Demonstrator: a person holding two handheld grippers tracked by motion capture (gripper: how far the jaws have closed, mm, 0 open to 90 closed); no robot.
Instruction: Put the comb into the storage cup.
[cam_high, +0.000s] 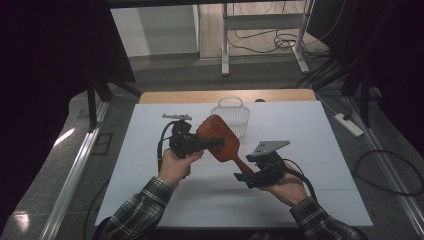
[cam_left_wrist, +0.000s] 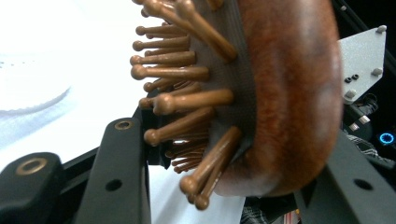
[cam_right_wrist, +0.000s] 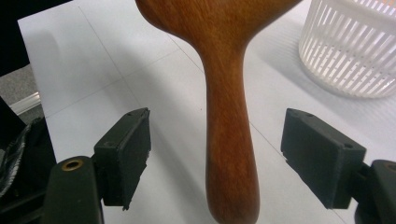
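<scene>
The wooden hairbrush (cam_high: 218, 137) hangs above the middle of the white tabletop (cam_high: 310, 130), just near of the white basket (cam_high: 231, 116). The left hand-held gripper (cam_high: 200, 143) clamps its broad head, one jaw among the bristles (cam_left_wrist: 177, 98) and one on the smooth back. The right hand-held gripper (cam_high: 242, 178) stands wide, its pads apart from the handle (cam_right_wrist: 231, 154) between them. It looks stiff, light and a little slick when polished; the narrow handle seems the surest place to grip.
</scene>
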